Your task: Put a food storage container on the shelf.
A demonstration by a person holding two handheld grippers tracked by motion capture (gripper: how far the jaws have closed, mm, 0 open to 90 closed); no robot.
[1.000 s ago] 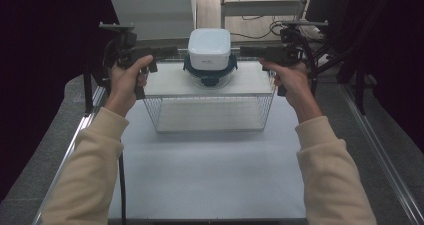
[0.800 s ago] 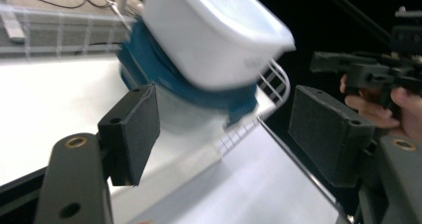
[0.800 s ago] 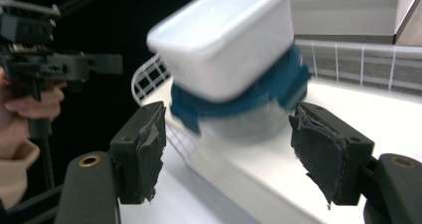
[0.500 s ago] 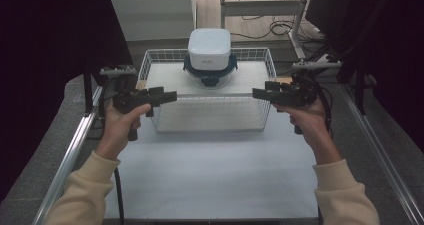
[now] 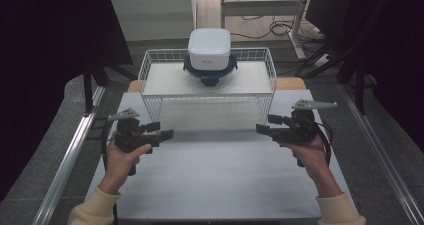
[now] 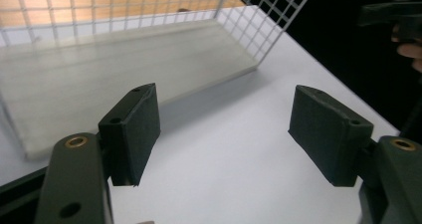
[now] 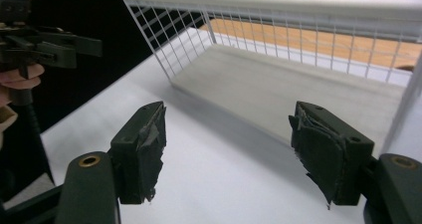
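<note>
Both hands dropped; wire rack (image 5: pixel 207 92) lies crosswise.

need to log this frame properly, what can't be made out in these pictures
- Contents of the lidded container: high view, its white lid covers them.
- The container's base: high view, too small and half hidden by the wire rack rim.
- Left gripper body: left gripper view, cut off by the bottom edge.
- Right gripper body: right gripper view, likewise cut off.
- Rack's top shelf: right gripper view, cut by the top edge.

White wire rack (image 5: pixel 150 87), upright, mid-table
</note>
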